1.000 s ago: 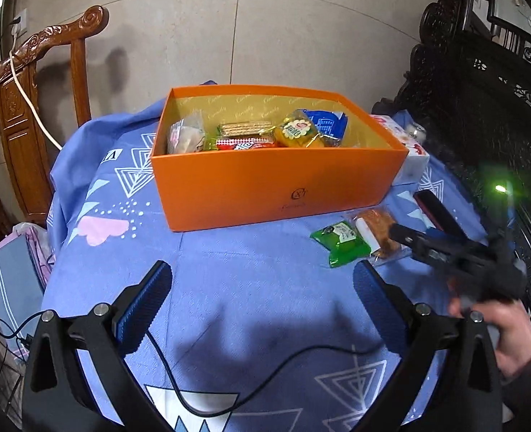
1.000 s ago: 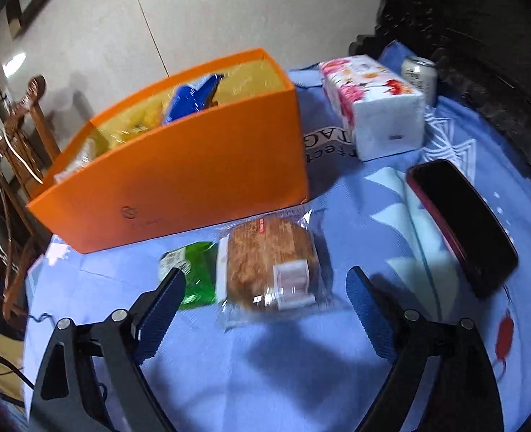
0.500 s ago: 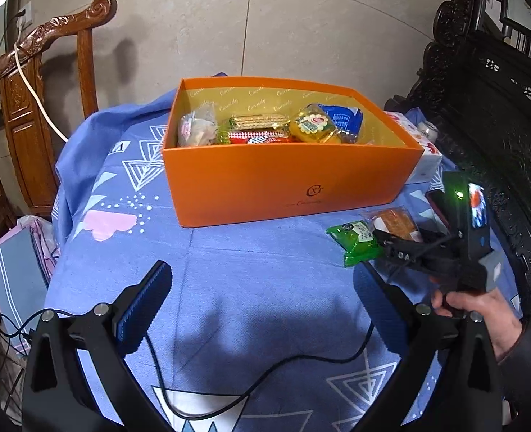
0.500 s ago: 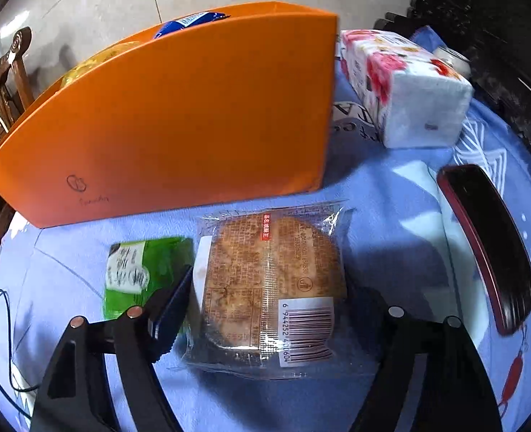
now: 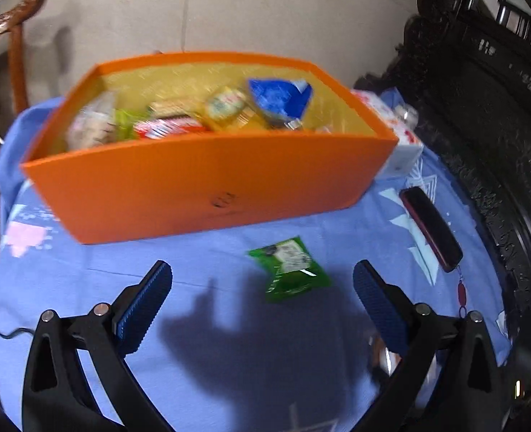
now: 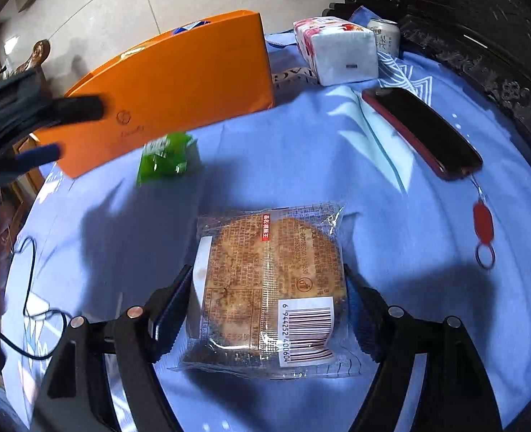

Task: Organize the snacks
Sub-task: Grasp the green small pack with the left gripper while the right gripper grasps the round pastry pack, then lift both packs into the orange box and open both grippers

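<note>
My right gripper [image 6: 267, 280] is shut on a clear-wrapped round pastry packet [image 6: 269, 280], its pads pressing both sides, and the packet casts a shadow on the cloth below. A small green snack packet [image 5: 289, 270] [image 6: 166, 156] lies on the blue tablecloth [image 5: 193, 280] in front of the orange box [image 5: 211, 180] [image 6: 179, 82]. Several wrapped snacks [image 5: 226, 108] lie inside the box. My left gripper [image 5: 262, 309] [image 6: 80, 129] is open, hovering just short of the green packet, with nothing between its fingers.
A dark phone [image 5: 431, 226] [image 6: 423, 133] with a red key tag [image 6: 483, 223] lies right of the box. A floral tissue pack [image 6: 337, 50] and a can [image 6: 384, 36] stand behind. Dark carved furniture [image 5: 481, 108] borders the right; a wooden chair [image 5: 10, 36] stands left.
The right gripper closed on the pastry packet and drew it back from the box, leaving the green packet alone. The left gripper moved forward and right toward the green packet.
</note>
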Tool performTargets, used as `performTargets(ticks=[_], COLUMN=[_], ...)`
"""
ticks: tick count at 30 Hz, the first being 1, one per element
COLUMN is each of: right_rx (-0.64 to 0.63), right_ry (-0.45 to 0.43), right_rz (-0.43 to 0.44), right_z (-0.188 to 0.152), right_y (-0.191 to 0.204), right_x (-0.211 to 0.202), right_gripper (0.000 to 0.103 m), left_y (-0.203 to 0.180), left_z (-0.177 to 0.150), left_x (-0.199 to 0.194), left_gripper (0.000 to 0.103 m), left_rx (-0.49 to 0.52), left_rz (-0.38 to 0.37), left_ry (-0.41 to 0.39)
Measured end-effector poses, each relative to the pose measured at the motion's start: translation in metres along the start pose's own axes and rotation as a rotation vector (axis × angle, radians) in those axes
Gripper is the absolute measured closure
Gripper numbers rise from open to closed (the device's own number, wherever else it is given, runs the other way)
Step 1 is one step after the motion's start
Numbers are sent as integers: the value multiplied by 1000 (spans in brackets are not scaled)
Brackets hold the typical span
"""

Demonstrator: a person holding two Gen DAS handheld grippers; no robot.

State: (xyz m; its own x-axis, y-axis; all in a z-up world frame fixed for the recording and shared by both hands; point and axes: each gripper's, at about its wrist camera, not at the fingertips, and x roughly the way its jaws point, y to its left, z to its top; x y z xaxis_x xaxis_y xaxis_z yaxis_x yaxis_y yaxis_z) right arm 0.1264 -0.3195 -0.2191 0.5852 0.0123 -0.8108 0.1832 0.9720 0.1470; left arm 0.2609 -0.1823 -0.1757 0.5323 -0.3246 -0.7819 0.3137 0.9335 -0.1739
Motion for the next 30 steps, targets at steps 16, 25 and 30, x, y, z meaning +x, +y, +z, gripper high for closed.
performTargets(ticks=[16, 25, 30], right_rx=[-48, -40, -44], right_ry=[-73, -78, -77], right_rz=[3, 16, 12], right_z=[-17, -18, -17], right_y=[-7, -9, -9], right_x=[-4, -5, -5], right_gripper=[23, 23, 24], left_y=[-28, -22, -15], left_z=[-11, -21, -32], left_x=[83, 68, 34], left_gripper=[38, 62, 63], left_rx=[28, 45, 26], left_rz=[93, 91, 53], left_ry=[117, 73, 24])
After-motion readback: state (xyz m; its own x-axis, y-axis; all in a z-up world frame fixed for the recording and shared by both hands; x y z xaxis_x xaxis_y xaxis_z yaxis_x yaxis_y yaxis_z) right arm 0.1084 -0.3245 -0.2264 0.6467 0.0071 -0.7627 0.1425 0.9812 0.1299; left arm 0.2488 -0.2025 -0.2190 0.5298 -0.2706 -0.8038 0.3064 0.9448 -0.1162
